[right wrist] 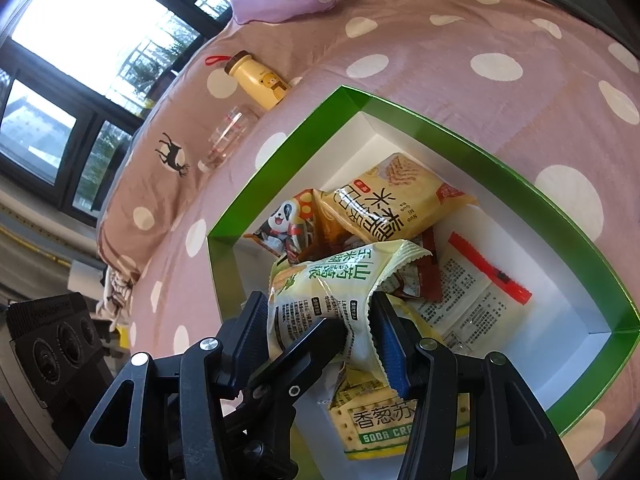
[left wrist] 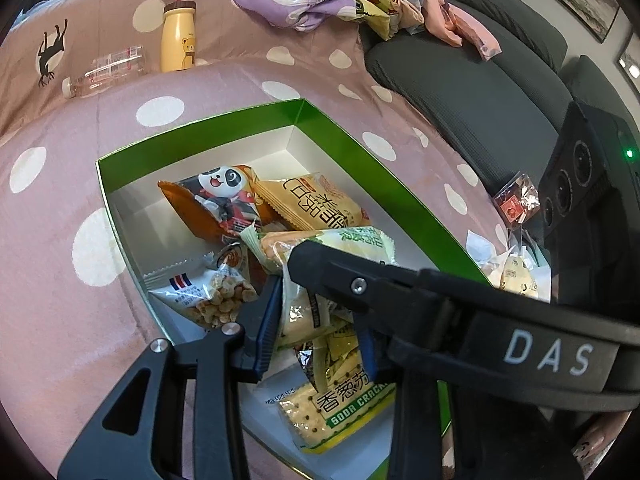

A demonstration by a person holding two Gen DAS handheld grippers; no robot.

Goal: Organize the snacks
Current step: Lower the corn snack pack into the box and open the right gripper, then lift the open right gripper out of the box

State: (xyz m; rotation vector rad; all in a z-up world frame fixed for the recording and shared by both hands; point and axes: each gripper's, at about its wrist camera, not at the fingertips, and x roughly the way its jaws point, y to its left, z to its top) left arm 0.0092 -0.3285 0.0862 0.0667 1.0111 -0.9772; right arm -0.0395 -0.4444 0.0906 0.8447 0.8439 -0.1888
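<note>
We have both grippers on one pale green-and-yellow snack packet (right wrist: 320, 292), held just above the green-rimmed box (left wrist: 200, 132) on the polka-dot bed (left wrist: 60, 240). The right gripper (right wrist: 320, 320) has its jaws pinching the packet's body; the left gripper (left wrist: 316, 320) has its narrowly spread jaws closed on the same crinkled film. The packet looks light, soft and slippery, with brittle contents, so we judge the crimped end seal the safest hold. Soda crackers (left wrist: 340, 412) lie beneath it.
</note>
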